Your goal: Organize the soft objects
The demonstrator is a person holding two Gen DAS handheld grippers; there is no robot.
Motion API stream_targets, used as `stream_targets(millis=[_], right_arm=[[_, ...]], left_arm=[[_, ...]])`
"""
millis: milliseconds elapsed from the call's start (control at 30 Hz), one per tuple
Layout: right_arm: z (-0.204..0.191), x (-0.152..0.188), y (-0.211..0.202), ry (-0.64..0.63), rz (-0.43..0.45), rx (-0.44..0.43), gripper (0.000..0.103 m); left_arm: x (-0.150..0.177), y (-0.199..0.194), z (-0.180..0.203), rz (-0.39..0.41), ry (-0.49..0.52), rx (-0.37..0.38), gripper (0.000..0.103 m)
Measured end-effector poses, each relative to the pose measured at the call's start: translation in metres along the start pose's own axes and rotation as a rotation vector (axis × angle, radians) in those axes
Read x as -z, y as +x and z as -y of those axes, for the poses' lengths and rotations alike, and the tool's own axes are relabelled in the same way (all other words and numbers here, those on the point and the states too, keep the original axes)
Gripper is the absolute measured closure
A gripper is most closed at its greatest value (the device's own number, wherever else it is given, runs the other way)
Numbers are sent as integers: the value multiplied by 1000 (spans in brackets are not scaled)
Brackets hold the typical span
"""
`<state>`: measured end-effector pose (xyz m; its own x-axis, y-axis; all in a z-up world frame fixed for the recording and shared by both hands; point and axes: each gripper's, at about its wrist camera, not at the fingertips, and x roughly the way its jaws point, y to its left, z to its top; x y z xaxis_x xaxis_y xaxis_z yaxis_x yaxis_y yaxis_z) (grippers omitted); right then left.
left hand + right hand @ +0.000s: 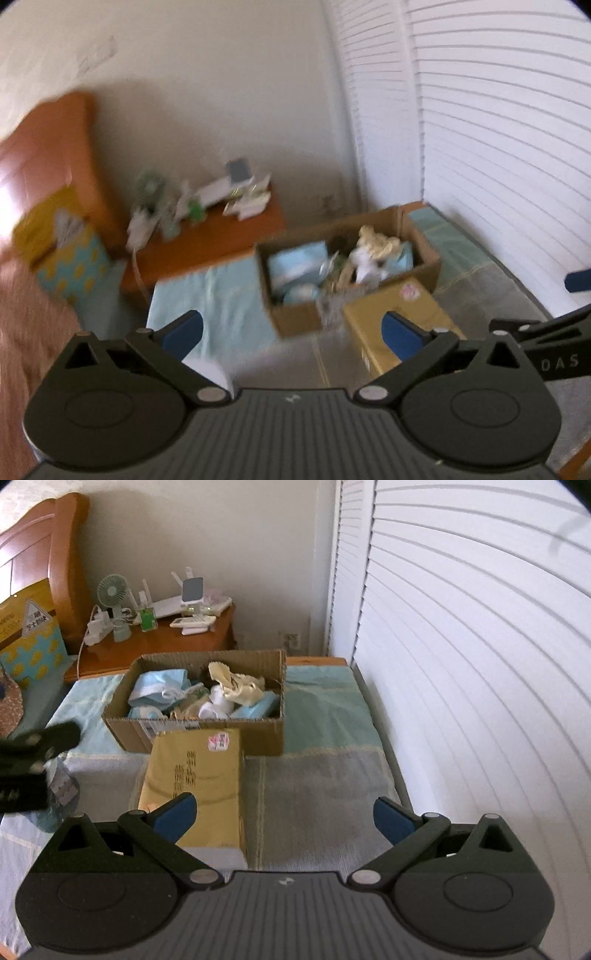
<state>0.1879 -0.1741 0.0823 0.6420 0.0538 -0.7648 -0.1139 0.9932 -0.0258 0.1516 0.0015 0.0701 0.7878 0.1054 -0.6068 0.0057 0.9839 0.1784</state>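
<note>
both grippers hanging over the bed, left gripper [293, 334] jaws wide apart with nothing in them, right gripper [284, 814] same deal, soft clothes [207, 696] piled in the cardboard box [207, 731] on the blue bedspread [325, 709], yellow box [195, 771] touching its front

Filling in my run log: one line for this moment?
left gripper: open, empty | right gripper: open, empty | cardboard box: holds soft clothes | on bed

Soft daylight fills both views. The left wrist view is smeared by motion blur, worst on the cardboard box [347, 266] and the headboard [48, 147], where glare whitens the left edge. The right wrist view is sharp. Fisheye distortion bends the louvred doors [461, 627] at the edges.
</note>
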Motion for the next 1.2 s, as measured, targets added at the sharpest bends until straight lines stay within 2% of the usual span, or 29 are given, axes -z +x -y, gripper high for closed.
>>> stream_targets(millis=[67,233,400,667,1200], right_arm=[[-2,6,-6,1,-4,2,0],[-9,13,-21,-16,9,5,0],[-14,17,-31,-18,25,13,0],[-19,17,-33,-22,32,14,0],[-21,17,-36,-24,37,17,0]], left_arm=[[10,-6,-4,-24,-52,1,1],[26,-15,-5,-66,-103,19,1],[33,-25,-4,-45,-88,-2,1],[34,-31,-7,-34,-100,8,1],[33,-31,-10,-64,-119,15,1]])
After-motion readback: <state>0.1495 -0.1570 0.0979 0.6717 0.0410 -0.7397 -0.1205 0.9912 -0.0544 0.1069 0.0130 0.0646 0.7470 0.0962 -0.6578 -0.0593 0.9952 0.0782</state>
